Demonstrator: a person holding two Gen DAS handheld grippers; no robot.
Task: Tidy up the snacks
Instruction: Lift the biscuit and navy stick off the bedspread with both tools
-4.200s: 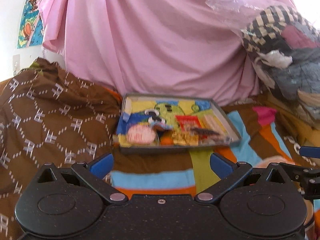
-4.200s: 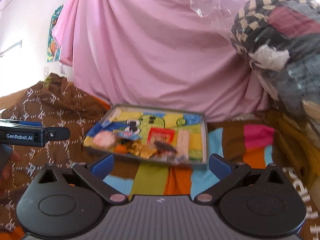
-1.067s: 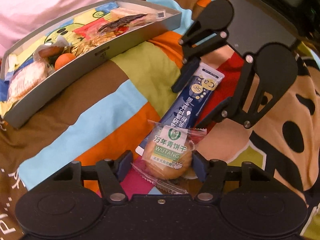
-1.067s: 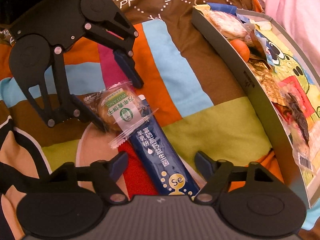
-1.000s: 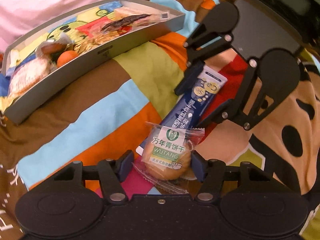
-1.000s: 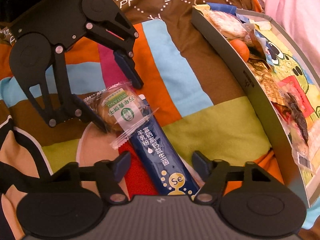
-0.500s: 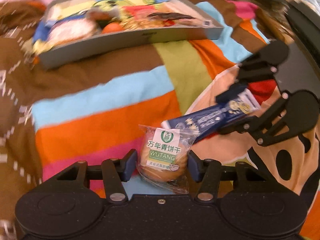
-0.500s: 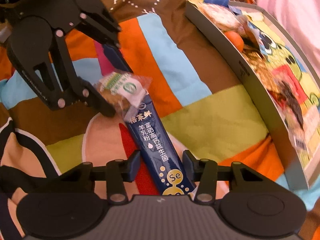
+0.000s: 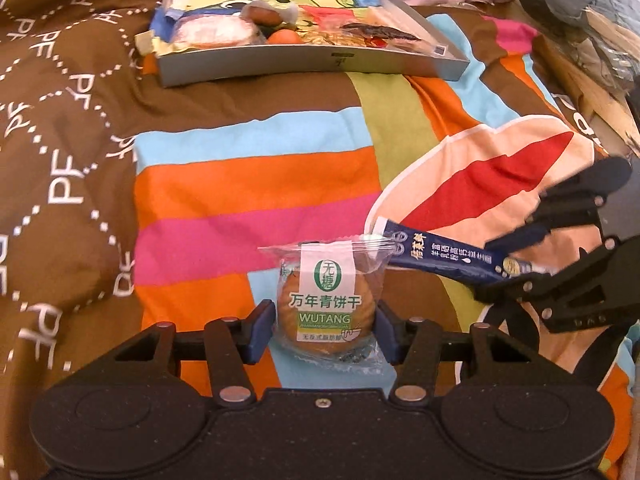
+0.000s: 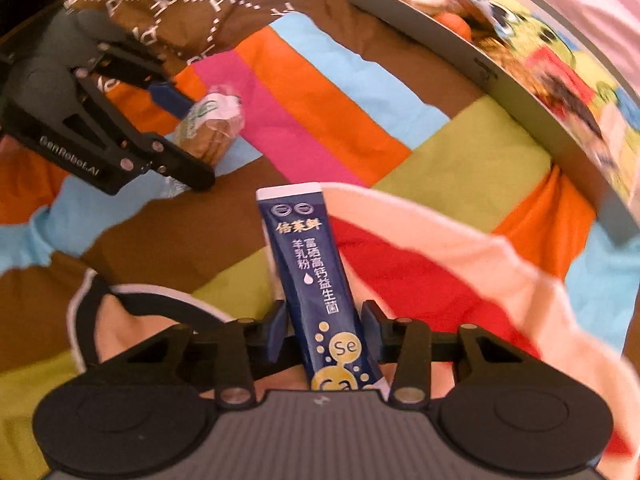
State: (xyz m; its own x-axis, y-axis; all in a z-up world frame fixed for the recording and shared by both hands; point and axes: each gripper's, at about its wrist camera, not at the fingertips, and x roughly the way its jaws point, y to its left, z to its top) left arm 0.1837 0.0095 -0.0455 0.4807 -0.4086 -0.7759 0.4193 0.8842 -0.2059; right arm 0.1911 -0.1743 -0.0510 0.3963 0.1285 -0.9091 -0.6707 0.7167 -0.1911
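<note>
Striped, many-coloured blanket (image 9: 256, 184) underneath; far off, grey tray (image 9: 312, 65) crowded with snacks. Nearer, left gripper (image 9: 325, 320) clamped on wrapped WUTANG biscuit (image 9: 326, 300), pads (image 9: 262, 330) tight against both sides. Just right, right gripper (image 10: 325, 330) pinched shut on dark blue powder sachet (image 10: 316, 280).

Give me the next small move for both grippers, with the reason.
Probably carry both forward to the grey tray. The left gripper is shut on the biscuit packet, the right gripper on the blue sachet, and the tray already holds the other snacks.
</note>
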